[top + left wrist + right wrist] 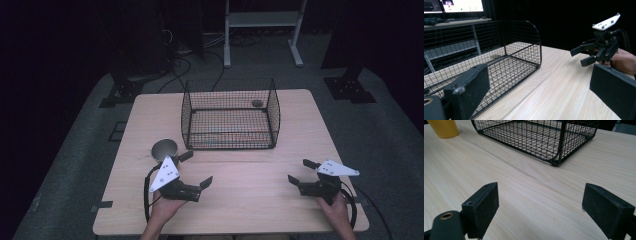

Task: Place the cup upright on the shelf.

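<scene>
Tabletop (250, 190): pale wood grain; is being used to carry a basket and a cup, with both grippers being held over its near half.
Wire basket (229, 116): black mesh, open at the top; is being kept at the tabletop's middle, toward the far edge; nothing can be made out inside it for certain.
Cup (164, 149): yellow in the right gripper view (443, 128), round rim seen from above in the high view; is being kept upright just beside the basket's near left corner, apart from it.
Left gripper (196, 170): is being held in the person's left hand (165, 207) just beside the cup, on its near side; its fingers (469, 92) are being held wide apart, with nothing between them.
Right gripper (300, 171): is being held in the person's right hand (337, 207) near the tabletop's right edge, well apart from the basket; its fingers (482, 206) are being held wide apart, with bare wood between them.
</scene>
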Motion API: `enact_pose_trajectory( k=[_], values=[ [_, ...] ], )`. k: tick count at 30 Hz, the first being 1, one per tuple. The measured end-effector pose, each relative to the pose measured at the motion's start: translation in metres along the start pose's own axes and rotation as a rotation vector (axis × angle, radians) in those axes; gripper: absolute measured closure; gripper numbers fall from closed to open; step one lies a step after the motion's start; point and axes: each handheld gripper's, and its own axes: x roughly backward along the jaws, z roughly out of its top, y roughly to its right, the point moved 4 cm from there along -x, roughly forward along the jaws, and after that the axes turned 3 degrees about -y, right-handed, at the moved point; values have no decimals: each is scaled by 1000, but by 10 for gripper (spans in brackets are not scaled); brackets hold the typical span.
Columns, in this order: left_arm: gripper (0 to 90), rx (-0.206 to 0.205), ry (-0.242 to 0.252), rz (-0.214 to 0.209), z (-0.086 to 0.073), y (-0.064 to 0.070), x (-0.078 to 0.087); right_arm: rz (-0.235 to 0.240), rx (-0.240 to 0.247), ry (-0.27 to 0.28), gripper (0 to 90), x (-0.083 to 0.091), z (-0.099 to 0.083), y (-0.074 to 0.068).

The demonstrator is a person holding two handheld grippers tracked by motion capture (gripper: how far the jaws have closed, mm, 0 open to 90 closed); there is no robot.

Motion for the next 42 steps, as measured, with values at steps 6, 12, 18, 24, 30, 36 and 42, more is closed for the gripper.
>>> enact_pose_trajectory(
  k=[6,12,18,24,30,36,42],
  values=[
    [14,-21,-1,14,7,-3,8,-3,16,-6,130,-1,0,-2],
    [13,-27,0,43,13,-11,20,-2,13,-7,130,-1,0,-1],
    [13,-40,6,99,18,-24,36,-3,16,-11,130,-1,0,-1],
    [14,-33,-1,154,16,-40,49,-5,17,-19,130,-2,0,-2],
    [0,-35,-15,199,4,-54,56,-4,17,-23,130,-2,0,-2],
    [0,-31,-53,236,-4,-64,59,-4,19,-24,130,-2,0,-2],
    [0,-17,-84,255,-12,-72,60,-3,25,-24,130,-2,0,-2]
  ],
)
